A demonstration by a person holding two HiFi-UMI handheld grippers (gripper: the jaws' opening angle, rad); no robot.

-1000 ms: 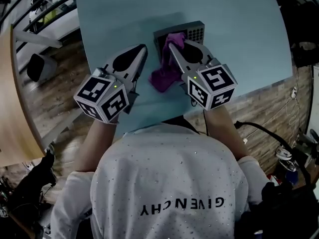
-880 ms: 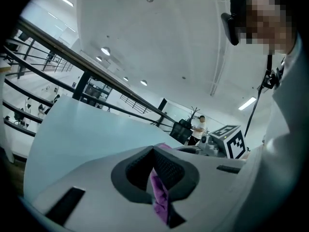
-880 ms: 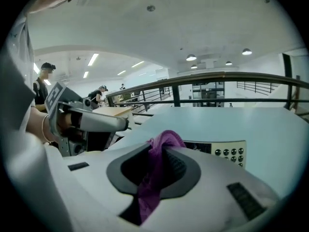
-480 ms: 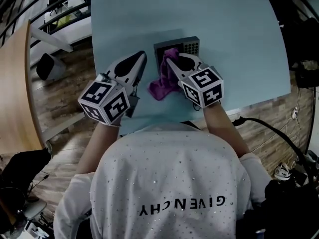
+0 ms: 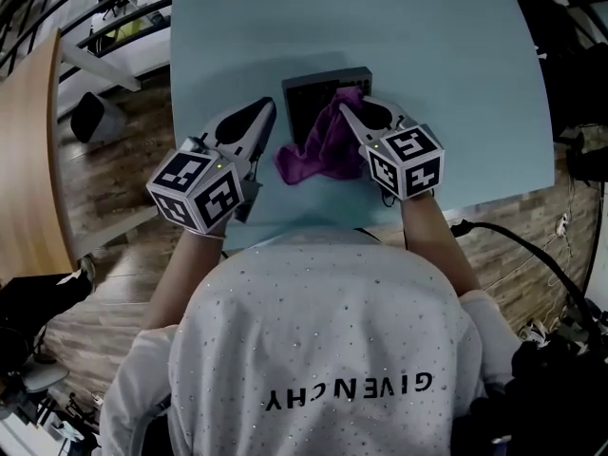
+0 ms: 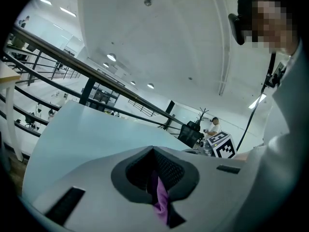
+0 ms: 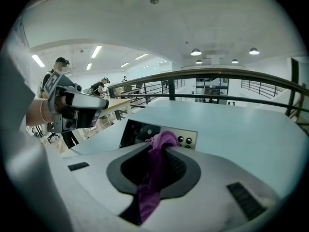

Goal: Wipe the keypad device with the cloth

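We are holding the cloth (image 5: 318,150) in the right hand-held gripper (image 5: 348,108). Its jaws are pinching a bunched fold of the purple fabric at the tips, and the rest is trailing back through the slot and spreading on the table (image 5: 427,65) toward us. The pinched end is sitting on the keypad device (image 5: 306,98), which is lying flat on the table near its middle. The cloth is covering the right part of the device.

The left hand-held gripper (image 5: 270,110) is hovering just beside the left edge of the device. Its jaws are closing together at the tips. A thin purple strip is showing low in the slot between them, and we cannot tell if it is pinched there or only lying behind.

In the right gripper view a few round keys (image 7: 186,140) are showing just right of the cloth, too small to read. In the head view the keys are hiding under the cloth and the right hand-held gripper.
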